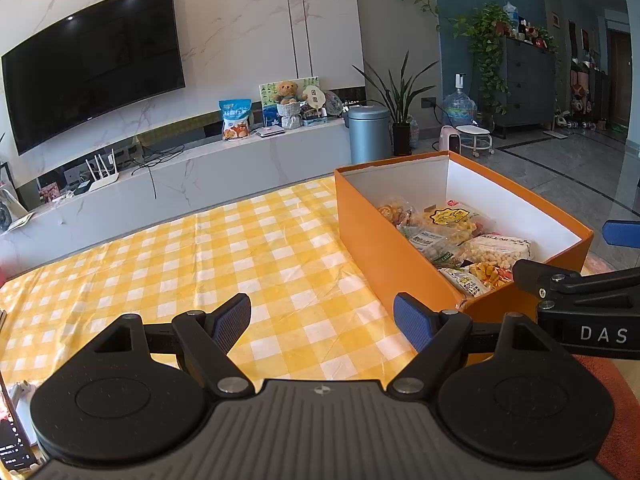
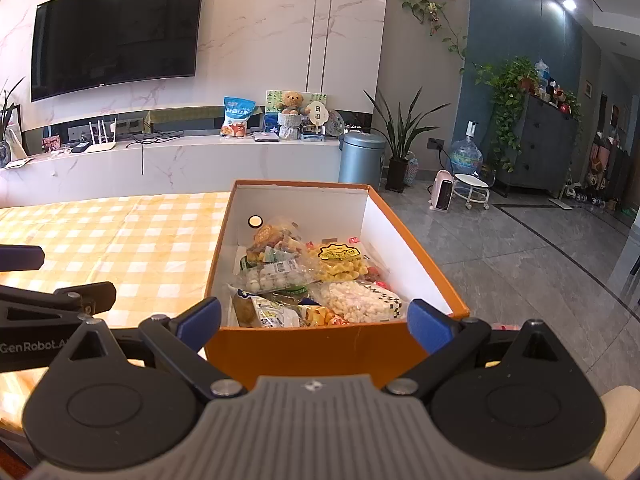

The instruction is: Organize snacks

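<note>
Blue-padded and spread wide with nothing held, left gripper (image 1: 322,322) above the checked bench (image 1: 180,264), right gripper (image 2: 314,322) at the near wall of the orange box (image 2: 320,350); best kept apart, checking snack packets (image 2: 304,280) lie flat inside before ending.

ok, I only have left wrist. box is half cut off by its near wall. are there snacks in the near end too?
Observer: Yes. Right wrist shows the orange box packed to its near wall, with a white puffed-snack bag in the near right corner.
Operator: Right gripper holding anything?
Observer: No. The right gripper is open, nothing between its fingers.
Operator: Where is it relative to the box?
Observer: Its fingers straddle the box's near wall, one toward each corner.
</note>
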Demonstrator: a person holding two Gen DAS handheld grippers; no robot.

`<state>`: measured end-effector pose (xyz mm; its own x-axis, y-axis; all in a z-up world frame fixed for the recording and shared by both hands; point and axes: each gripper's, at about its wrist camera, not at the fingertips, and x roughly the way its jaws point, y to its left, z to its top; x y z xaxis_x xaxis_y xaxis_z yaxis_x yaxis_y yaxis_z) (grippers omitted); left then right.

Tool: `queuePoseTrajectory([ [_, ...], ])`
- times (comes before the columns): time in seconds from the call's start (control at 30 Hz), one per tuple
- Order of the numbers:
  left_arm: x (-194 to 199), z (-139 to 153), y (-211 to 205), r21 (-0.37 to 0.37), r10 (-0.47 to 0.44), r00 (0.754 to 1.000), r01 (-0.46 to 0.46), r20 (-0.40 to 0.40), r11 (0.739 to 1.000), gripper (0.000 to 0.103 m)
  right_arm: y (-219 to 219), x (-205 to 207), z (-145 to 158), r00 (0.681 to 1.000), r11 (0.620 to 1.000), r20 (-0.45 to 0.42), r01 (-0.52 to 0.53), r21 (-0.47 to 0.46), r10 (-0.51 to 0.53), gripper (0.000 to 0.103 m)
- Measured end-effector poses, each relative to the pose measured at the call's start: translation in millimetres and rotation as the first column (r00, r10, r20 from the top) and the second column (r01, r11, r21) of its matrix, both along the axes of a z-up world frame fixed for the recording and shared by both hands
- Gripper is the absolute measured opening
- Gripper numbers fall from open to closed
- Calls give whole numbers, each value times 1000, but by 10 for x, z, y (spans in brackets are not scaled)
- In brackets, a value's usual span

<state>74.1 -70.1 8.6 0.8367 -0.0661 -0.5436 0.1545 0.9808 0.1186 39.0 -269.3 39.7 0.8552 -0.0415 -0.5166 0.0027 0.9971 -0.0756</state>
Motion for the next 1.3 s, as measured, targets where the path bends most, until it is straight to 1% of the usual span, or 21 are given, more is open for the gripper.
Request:
queuePoseTrajectory([
  [0.4, 1, 24, 48, -14, 14, 1000, -15, -5, 1000, 95, 4, -32, 15, 1000, 1000, 0, -12, -4, 12, 97],
  [1.3, -41, 51, 30, -14, 20, 1000, -20, 7, 1000, 95, -6, -82, 20, 1000, 1000, -5, -25, -3, 25, 97],
])
